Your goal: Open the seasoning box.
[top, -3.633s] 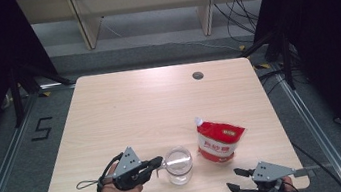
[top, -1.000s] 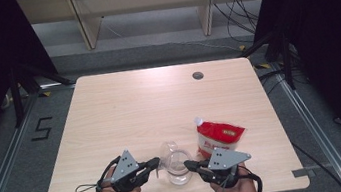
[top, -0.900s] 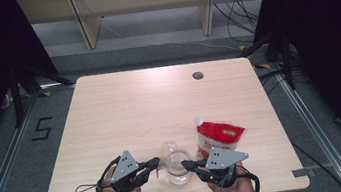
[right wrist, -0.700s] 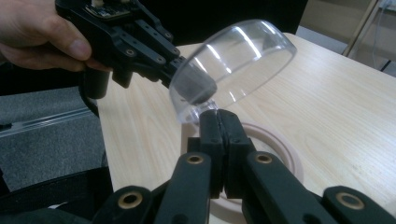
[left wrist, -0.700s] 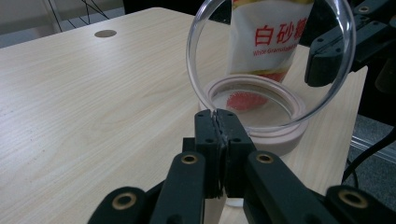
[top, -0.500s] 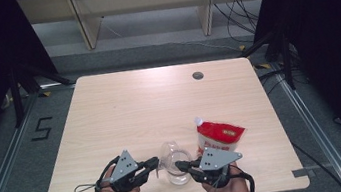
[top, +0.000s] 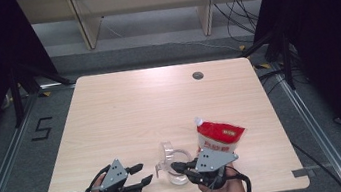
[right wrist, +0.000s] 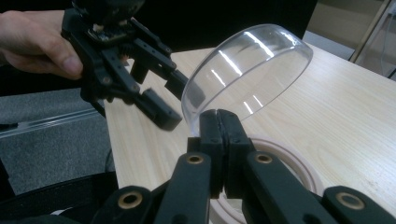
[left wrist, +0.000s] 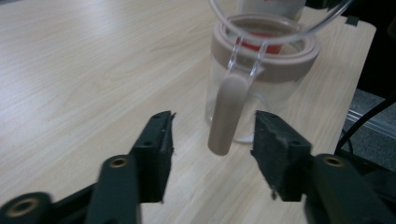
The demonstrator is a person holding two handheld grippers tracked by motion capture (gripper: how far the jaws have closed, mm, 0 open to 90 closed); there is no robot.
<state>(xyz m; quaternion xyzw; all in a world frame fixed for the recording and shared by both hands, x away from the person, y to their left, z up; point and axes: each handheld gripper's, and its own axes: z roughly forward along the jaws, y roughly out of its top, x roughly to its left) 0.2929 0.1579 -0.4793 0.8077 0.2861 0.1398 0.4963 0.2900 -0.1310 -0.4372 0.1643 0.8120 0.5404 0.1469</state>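
Jar (top: 176,168): high view; a clear jar with a beige rim, on the near part of the table (top: 125,112), between the two grippers, a red pouch (top: 218,137) just to its right.
Lid (top: 168,150): high view; clear dome, tilted up at the far side of the jar mouth, so the jar is open.
Left gripper (top: 139,174): high view; near left, apart from the jar, jaws parted and empty.
Right gripper (top: 177,167): high view; reaches the jar from the right.
Latch tab (left wrist: 226,114): left gripper view; a beige tab hangs from the rim, between the open jaws, and the pads do not touch it. The jaws have just been opening.
Lid edge (right wrist: 247,70): right gripper view; the jaws are closed tight on the lower edge of the dome and hold it up over the rim (right wrist: 299,170).
Step in hand: I judge the latch is released and the lid is being lifted.
Next move: probably the right gripper swings the lid fully back; this needs a firm pinch and a steady jar.
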